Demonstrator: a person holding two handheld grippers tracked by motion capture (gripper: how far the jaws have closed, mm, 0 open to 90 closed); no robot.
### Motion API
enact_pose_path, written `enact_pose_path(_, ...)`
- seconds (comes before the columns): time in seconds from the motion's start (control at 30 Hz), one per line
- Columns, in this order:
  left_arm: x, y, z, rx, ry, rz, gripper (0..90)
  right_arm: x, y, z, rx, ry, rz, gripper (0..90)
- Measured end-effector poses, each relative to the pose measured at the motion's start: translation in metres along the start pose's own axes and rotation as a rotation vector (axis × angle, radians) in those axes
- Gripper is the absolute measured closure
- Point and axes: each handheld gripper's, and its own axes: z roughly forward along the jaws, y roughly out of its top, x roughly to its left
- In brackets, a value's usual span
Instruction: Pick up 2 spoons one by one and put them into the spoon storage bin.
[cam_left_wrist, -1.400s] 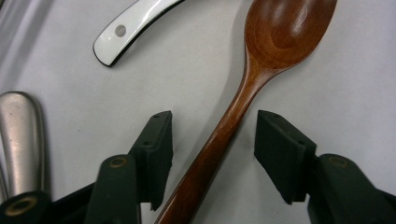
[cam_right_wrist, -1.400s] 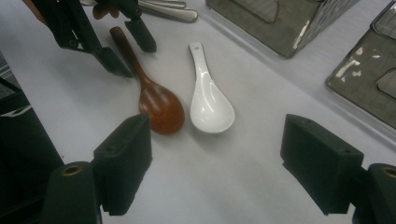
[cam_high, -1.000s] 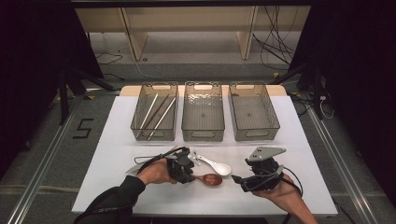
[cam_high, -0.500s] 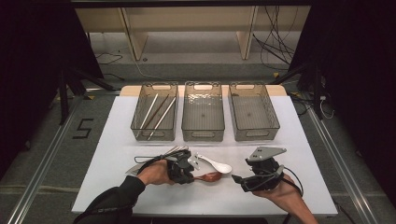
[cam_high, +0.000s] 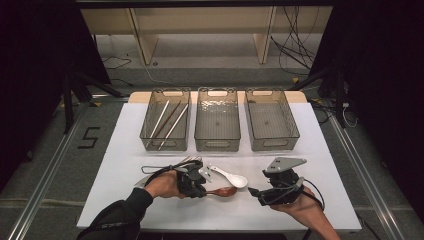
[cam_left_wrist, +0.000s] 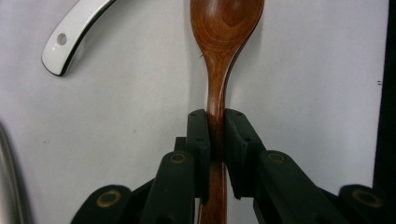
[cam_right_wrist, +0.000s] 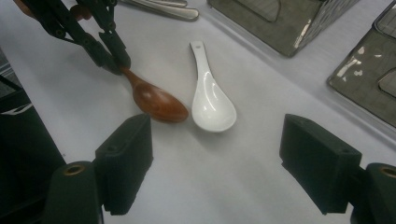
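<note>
Two spoons on the table, wooden spoon (cam_left_wrist: 218, 70) handle clamped between just-closed left gripper (cam_left_wrist: 216, 128) jaws, white spoon (cam_right_wrist: 210, 100) lying beyond the wide-open, empty right gripper (cam_right_wrist: 217, 158).

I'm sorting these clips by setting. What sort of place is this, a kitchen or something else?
Probably a lab or recording studio, not a kitchen: black curtains flank a white table, loose cables lie on the floor, and a "5" is marked beside a floor rail.
</note>
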Motion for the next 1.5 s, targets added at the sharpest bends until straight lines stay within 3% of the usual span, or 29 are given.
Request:
enact_pose_path(0.2, -0.001, 0.000, -0.005, -0.006, -0.003, -0.004, 80.4, 0.000, 0.000, 0.001, 0.002, 0.002, 0.001, 26.4)
enact_pose_path(0.6, 0.002, -0.003, -0.006, -0.021, -0.014, -0.075, 80.4, 0.000, 0.000, 0.001, 0.004, 0.005, 0.008, 26.4)
enact_pose_path(0.93, 0.003, -0.004, -0.010, -0.030, -0.024, -0.100, 80.5, -0.001, 0.000, 0.001, 0.003, 0.005, 0.010, 26.4)
enact_pose_path(1.03, 0.005, -0.005, -0.015, -0.048, -0.047, -0.123, 80.4, -0.001, 0.000, 0.000, 0.002, 0.006, 0.013, 26.4)
enact_pose_path(1.2, 0.008, -0.007, -0.028, -0.086, -0.050, -0.146, 80.4, -0.001, 0.000, 0.000, 0.000, 0.005, 0.012, 26.4)
enact_pose_path(1.33, 0.011, -0.007, -0.042, -0.137, -0.036, -0.164, 80.5, -0.001, 0.000, 0.000, 0.001, 0.005, 0.013, 26.4)
enact_pose_path(1.5, 0.021, -0.006, -0.059, -0.231, -0.006, -0.237, 80.5, -0.001, 0.000, 0.000, -0.001, 0.004, 0.016, 26.4)
